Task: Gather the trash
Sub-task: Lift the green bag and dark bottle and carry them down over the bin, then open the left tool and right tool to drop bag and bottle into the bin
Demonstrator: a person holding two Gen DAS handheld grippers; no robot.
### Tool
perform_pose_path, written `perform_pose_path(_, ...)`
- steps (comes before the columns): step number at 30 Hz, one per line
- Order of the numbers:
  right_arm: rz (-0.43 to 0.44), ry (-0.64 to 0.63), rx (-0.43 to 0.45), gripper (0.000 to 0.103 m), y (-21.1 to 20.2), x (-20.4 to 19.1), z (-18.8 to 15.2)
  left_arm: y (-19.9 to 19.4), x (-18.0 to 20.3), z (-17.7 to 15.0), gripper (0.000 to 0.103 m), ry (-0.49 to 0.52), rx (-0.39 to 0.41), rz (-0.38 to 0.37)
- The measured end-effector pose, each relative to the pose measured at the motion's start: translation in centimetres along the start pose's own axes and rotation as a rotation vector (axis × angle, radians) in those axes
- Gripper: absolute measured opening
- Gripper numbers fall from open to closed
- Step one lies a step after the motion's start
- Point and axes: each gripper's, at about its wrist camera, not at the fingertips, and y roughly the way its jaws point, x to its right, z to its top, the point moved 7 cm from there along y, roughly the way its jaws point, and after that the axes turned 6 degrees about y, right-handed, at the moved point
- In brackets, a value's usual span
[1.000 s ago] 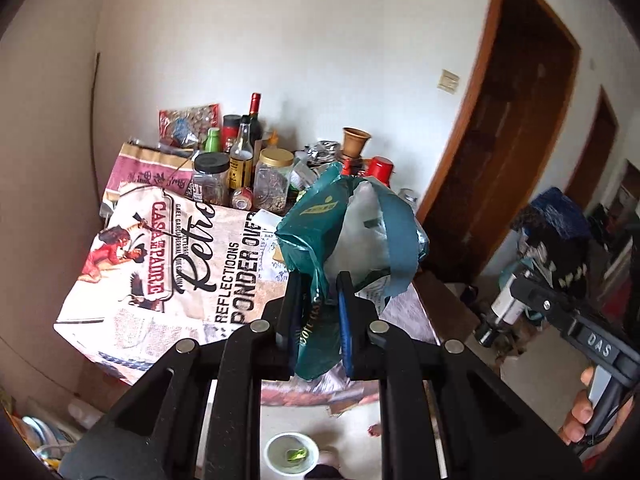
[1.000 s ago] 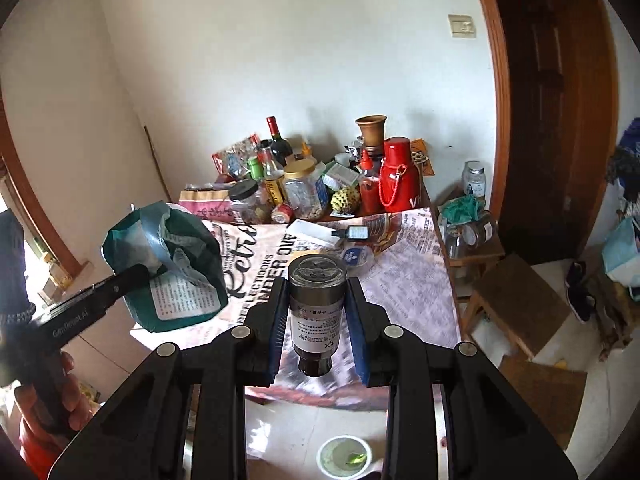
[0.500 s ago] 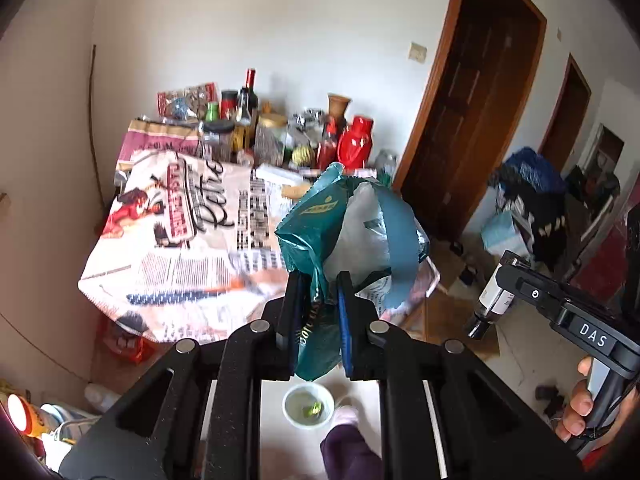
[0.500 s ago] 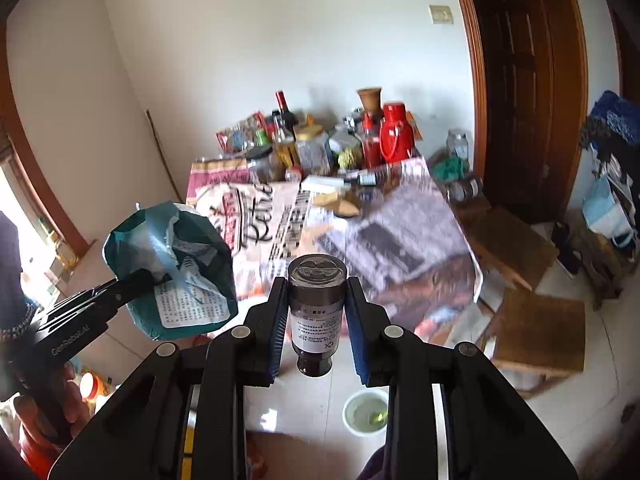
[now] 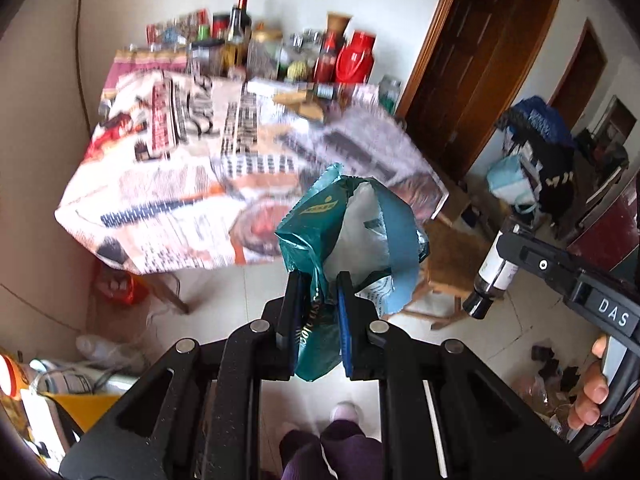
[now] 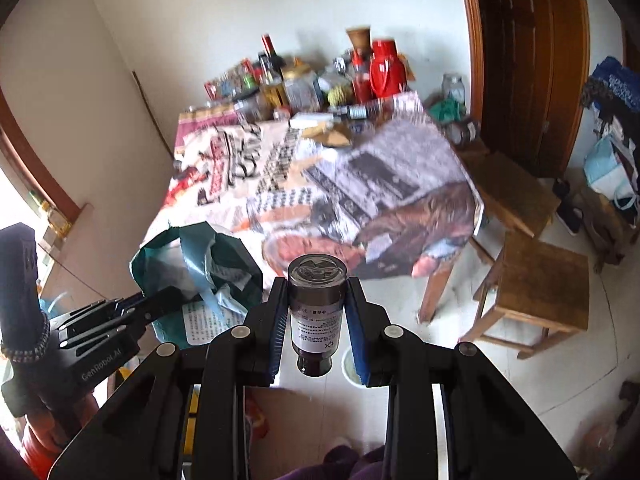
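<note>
My left gripper [image 5: 319, 284] is shut on a crumpled teal plastic bag [image 5: 344, 232] and holds it in the air, well back from the table [image 5: 168, 168]. The bag also shows at the left of the right wrist view [image 6: 200, 264]. My right gripper [image 6: 318, 292] is shut on a dark glass bottle with a white label [image 6: 316, 316], held upside down with its neck pointing down. The same bottle [image 5: 494, 272] and the right gripper [image 5: 502, 250] appear at the right of the left wrist view.
The table [image 6: 400, 184] has a newspaper-print cloth and a crowd of bottles, jars and a red flask [image 6: 382, 68] at its far edge. Wooden stools [image 6: 540, 280] stand to its right by a brown door [image 6: 528, 60]. A small white bowl [image 6: 350, 364] sits on the tiled floor.
Both grippers have pulled back and away from the table, which now looks smaller and farther off. The bag and the bottle stay gripped as before.
</note>
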Motion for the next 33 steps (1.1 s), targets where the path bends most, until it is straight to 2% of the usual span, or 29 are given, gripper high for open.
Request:
perform_pose_path(8,-0.021,-0.009,-0.156,0.026,7.9,4.5,-2.5,9.8,-0.2,-4.1,0.015,-0.077,-0.162,0.012)
perform_pose_path(18,-0.021,-0.023,-0.312,0.026,21.0,9.7,-8.0,26.3,-2.0,-13.1,0.015,-0.138,-0.351,0.033)
perform_pose_path(21,-0.027,-0.031,-0.336,0.026,25.0,11.2,-10.2,30.9,-2.6,-16.0,0.015,-0.131,-0.387,0.058)
perform_pose_path(25,-0.022,-0.005,-0.382,0.026,29.8,13.1,-13.3,36.5,-3.3,-20.2,0.015,-0.168,-0.439,0.038)
perform_pose_path(30,-0.005,0.0,-0.422,0.026,34.5,14.2,-16.2,42.0,-4.0,-23.5,0.015,-0.168,-0.474,0.03)
perform_pose_path(33,0.024,-0.004,-0.44,0.026,36.6,14.2,-17.1,44.5,-4.1,-24.5,0.015,-0.173,-0.483,0.013)
